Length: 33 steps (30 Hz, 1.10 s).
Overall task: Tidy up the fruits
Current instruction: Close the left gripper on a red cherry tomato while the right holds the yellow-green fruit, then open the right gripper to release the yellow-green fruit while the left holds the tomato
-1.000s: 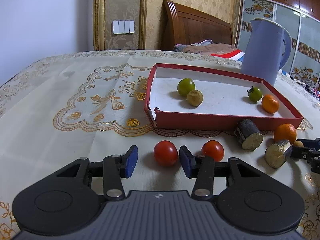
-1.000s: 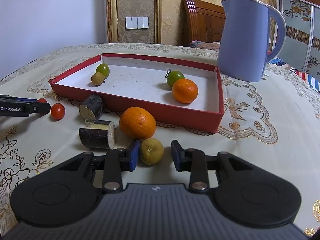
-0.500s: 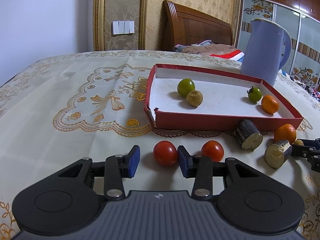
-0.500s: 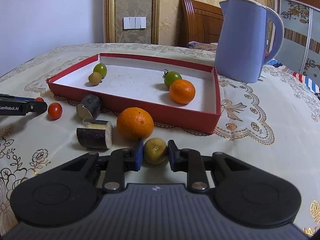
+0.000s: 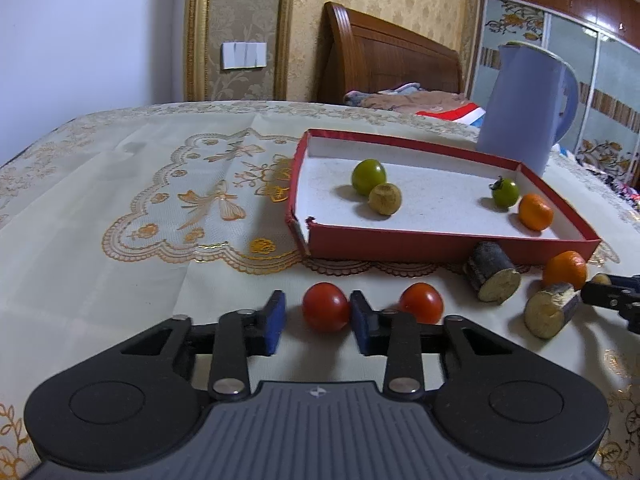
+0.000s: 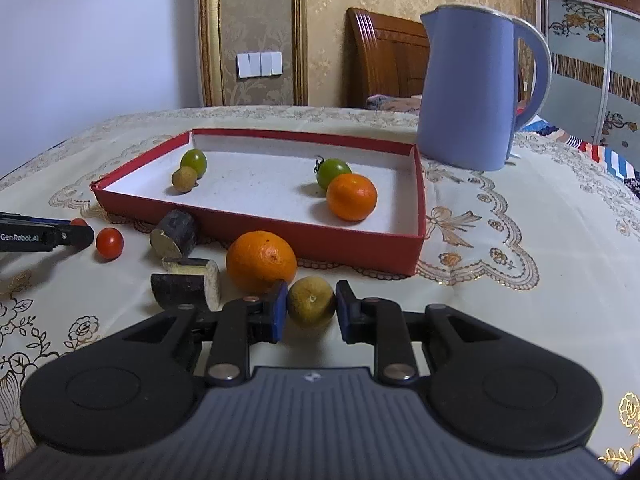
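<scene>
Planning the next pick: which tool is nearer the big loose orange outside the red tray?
Right. The right tool sits just beside the big loose orange; the left tool is far across.

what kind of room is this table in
Most likely a bedroom at home: a wooden headboard with bedding stands behind the table, sliding wardrobe doors line the right wall, and an embroidered tablecloth covers the table.
</scene>
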Each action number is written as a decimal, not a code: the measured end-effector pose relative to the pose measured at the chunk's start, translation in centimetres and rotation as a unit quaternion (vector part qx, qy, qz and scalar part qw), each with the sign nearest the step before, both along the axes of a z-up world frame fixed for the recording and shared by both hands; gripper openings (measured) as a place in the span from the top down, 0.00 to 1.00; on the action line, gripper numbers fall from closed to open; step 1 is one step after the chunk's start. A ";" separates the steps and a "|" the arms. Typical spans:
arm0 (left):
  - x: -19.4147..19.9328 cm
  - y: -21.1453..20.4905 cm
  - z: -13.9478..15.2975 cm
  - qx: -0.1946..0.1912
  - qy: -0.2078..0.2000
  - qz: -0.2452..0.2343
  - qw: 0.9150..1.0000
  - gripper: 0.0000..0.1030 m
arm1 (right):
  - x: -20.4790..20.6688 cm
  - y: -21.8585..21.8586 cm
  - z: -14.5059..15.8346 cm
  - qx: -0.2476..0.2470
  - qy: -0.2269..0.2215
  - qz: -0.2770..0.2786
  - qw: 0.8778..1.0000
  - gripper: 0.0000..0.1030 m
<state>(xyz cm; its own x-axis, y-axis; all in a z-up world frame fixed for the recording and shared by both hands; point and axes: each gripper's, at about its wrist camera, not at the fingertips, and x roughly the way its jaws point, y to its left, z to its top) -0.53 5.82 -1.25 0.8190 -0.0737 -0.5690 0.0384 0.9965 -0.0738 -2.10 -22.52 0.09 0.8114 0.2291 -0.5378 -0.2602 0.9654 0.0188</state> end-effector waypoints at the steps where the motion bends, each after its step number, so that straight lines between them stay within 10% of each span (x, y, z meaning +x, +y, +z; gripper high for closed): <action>1: 0.0 -0.1 0.0 0.001 0.000 0.000 1.000 0.68 | 0.1 -0.1 0.0 0.001 0.002 -0.002 1.000 0.77; 33: 0.0 -0.4 0.0 0.007 -0.002 -0.012 1.000 0.76 | 0.3 -0.5 -0.2 0.012 0.009 -0.014 1.000 0.77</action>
<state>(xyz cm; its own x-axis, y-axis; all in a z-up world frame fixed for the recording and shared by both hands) -0.52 5.40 -1.27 0.8190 -0.0855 -0.5674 0.0632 0.9963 -0.0589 -1.81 -23.02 -0.07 0.8080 0.2191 -0.5469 -0.2317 0.9716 0.0469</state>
